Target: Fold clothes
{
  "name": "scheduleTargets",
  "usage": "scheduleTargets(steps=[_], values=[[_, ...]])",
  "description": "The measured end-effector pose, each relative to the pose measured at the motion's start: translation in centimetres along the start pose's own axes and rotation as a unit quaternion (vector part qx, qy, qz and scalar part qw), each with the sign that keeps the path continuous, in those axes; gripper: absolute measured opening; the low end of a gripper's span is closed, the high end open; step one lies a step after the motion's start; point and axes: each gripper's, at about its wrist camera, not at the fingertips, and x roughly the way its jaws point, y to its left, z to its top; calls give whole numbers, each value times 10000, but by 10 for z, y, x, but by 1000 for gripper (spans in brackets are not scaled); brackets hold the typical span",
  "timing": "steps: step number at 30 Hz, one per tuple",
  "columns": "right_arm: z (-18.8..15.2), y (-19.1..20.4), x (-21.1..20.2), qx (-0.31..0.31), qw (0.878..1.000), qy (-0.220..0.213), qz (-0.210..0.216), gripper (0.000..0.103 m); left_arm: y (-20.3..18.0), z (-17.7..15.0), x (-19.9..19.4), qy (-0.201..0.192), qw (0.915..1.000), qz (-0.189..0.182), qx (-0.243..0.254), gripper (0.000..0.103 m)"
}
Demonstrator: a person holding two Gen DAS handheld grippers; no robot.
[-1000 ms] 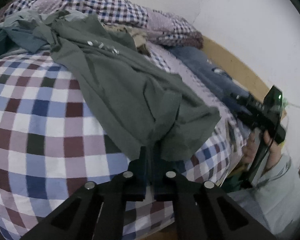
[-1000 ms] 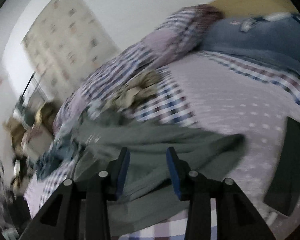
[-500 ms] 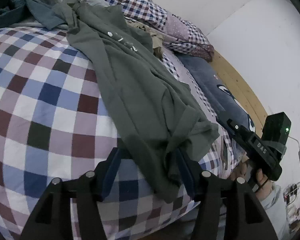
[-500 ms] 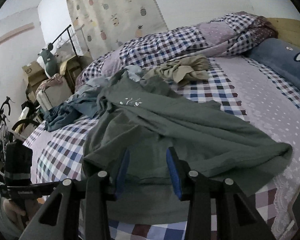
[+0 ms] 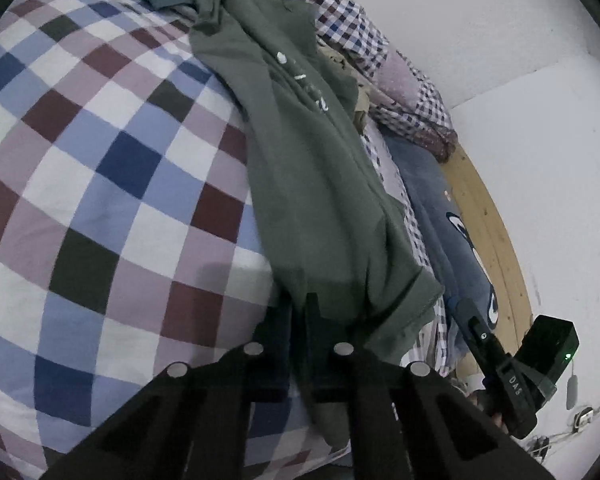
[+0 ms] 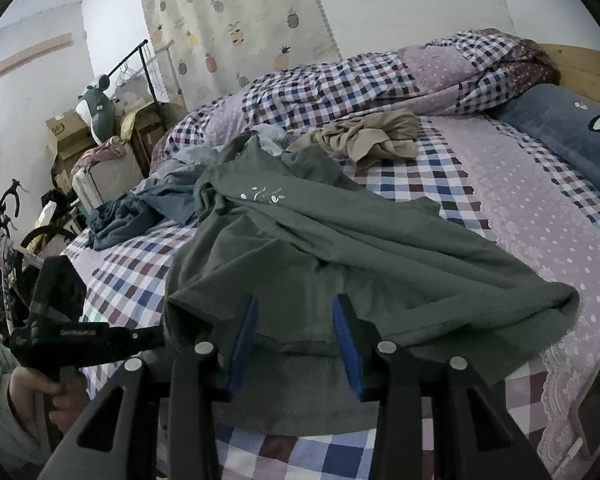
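A grey-green T-shirt (image 5: 316, 168) with a small white print lies stretched along the checked bed cover (image 5: 100, 184); it also shows in the right wrist view (image 6: 340, 248). My left gripper (image 5: 299, 312) is shut on the shirt's near hem corner. My right gripper (image 6: 294, 320) is open, its blue pads (image 6: 346, 340) straddling the shirt's front hem at the bed edge. Each gripper shows in the other's view, the right one (image 5: 512, 376) at lower right and the left one (image 6: 72, 332) at lower left.
A beige garment (image 6: 372, 136) and blue-grey clothes (image 6: 148, 208) lie further up the bed. A rolled checked duvet (image 6: 380, 76) and a blue pillow (image 6: 572, 136) sit by the wooden headboard (image 5: 488, 216). Boxes, a rack and a bicycle (image 6: 8, 240) stand left of the bed.
My left gripper opened, moved in along the shirt's hem and closed on it. The right gripper swung to face the bed and settled over the front hem, still open.
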Motion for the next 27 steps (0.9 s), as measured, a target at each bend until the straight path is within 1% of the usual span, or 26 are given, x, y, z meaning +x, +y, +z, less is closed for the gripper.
scheduleTargets(steps=[3,5,8,10,11,13,17,20,22,25,26,27], values=[[-2,4,1,-60,10000,24,-13,42,-6,1,-14,-257,9996,-91,100,1],[-2,5,1,-84,10000,33,-8,42,-5,4,-25,-467,9988,-142,71,1],[-3,10,3,-132,9999,61,1,42,8,12,-51,-846,9962,-132,-161,1],[-3,14,5,-176,9998,78,9,42,19,16,-68,-1123,9930,-58,-351,0],[-4,17,6,-199,9998,87,23,42,24,19,-75,-1223,9916,-49,-409,0],[-4,22,9,-258,9996,111,37,42,32,20,-85,-1280,9906,-100,-482,0],[-3,30,15,-343,9993,140,50,42,29,16,-74,-942,9948,-181,-331,0],[-2,36,20,-386,9991,160,79,42,20,8,-54,-590,9976,-324,-137,0],[-2,41,24,-427,9989,172,96,42,14,4,-40,-344,9988,-358,-24,2],[-1,46,28,-501,9985,191,121,42,11,-2,-25,-68,9993,-366,-39,17],[-1,47,29,-517,9984,200,129,42,11,-4,-21,19,9993,-377,-64,31],[-1,48,30,-531,9983,208,135,42,10,-6,-17,105,9992,-387,-89,48]])
